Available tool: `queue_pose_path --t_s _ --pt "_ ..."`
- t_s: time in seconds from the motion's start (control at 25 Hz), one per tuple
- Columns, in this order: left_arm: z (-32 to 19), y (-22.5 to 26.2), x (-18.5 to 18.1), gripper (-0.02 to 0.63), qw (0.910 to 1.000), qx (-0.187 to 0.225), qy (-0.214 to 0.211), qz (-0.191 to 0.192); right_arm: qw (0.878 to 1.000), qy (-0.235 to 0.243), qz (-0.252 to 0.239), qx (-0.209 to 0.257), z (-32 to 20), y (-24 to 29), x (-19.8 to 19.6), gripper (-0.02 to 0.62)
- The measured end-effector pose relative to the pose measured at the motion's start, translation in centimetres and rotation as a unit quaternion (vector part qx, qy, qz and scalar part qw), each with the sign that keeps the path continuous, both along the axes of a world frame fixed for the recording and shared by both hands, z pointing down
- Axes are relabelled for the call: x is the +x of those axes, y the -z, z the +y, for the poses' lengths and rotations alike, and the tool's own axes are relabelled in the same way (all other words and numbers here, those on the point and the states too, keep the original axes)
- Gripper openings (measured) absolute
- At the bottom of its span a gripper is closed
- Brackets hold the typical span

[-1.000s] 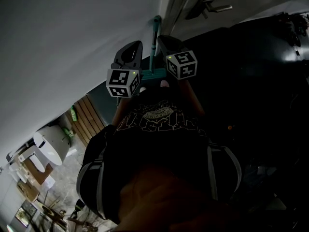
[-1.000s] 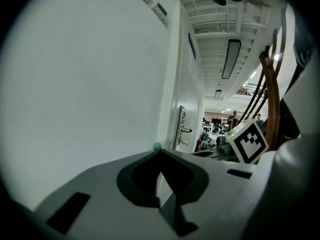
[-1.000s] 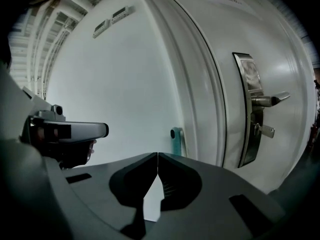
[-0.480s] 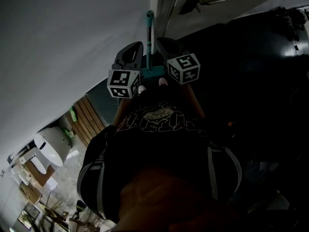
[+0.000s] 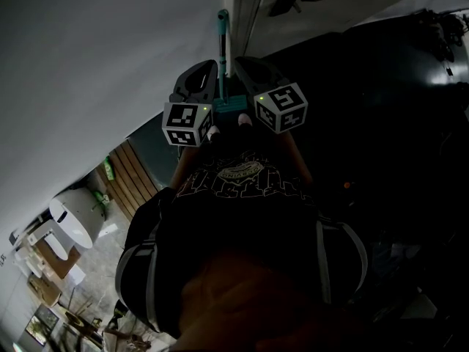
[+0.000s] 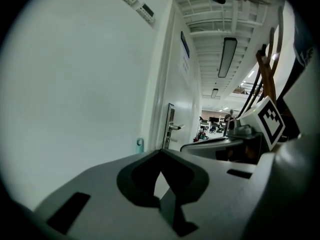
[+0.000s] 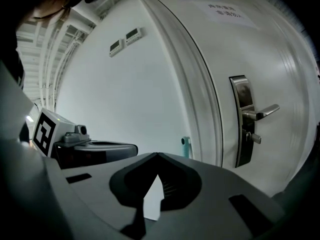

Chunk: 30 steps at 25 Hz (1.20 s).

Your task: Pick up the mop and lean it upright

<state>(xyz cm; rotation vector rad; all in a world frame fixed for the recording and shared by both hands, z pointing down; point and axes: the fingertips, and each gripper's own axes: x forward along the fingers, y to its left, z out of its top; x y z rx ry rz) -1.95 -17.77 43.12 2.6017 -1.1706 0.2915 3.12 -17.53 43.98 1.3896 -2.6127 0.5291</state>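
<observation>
One mop, one left gripper, one right gripper, one door, one door handle, two wall panels

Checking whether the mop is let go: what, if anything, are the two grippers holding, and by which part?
Nothing. Both the left gripper and right gripper are shut and empty; the teal-handled mop stands between them by the white wall.

Office corridor — long ceiling lights, lever-handled door.
</observation>
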Motion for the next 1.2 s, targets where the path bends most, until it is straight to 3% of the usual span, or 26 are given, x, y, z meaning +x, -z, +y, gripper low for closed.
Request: queue_pose_path --t_s 1.2 --pt "0.5 0.6 0.5 0.046 1.0000 0.008 0.001 -0.001 1.000 0.027 0.002 0.015 0.9 1.5 -0.6 0.018"
